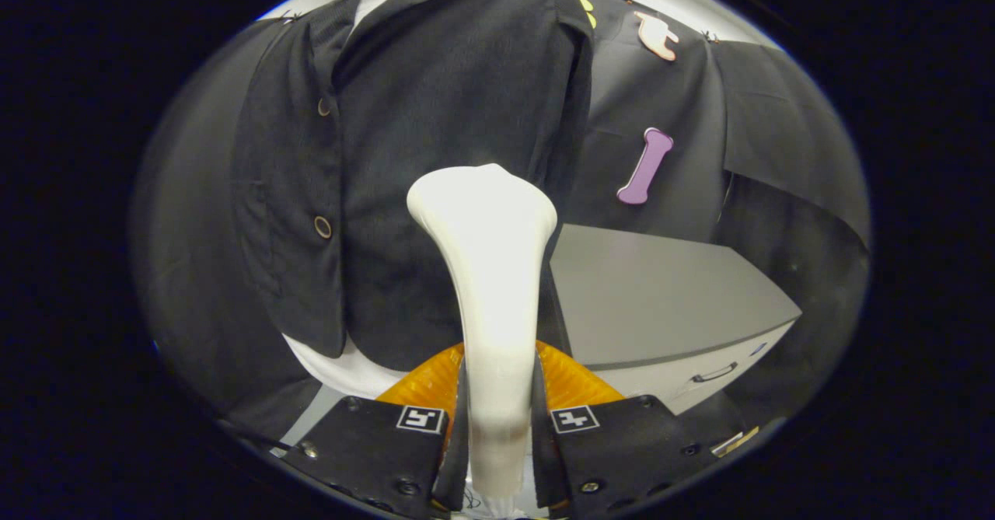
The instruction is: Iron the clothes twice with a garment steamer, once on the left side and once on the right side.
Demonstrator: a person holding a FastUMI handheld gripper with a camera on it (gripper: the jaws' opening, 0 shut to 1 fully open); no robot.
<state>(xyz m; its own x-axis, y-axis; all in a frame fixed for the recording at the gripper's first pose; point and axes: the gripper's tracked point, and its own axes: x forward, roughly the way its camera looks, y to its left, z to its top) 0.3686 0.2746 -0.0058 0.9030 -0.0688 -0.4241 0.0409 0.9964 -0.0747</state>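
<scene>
Gripper view shows a big dark jacket [435, 155] hanging up so it stays flat for steaming. Beyond the fingers, the white steamer [486, 271] points its head at the jacket's middle. The gripper [497, 427] squeezes the steamer's handle to steer it.

- The gripper [497, 419] has two broad, flat finger blocks, one on each side
- Each block carries a small square white tag with a black pattern near its inner top corner
- Round screw heads dot the blocks along their lower and outer edges
- Behind the blocks rise ribbed orange pieces, curved like fans
- The fingers stand close together, pressing on a white handle
</scene>
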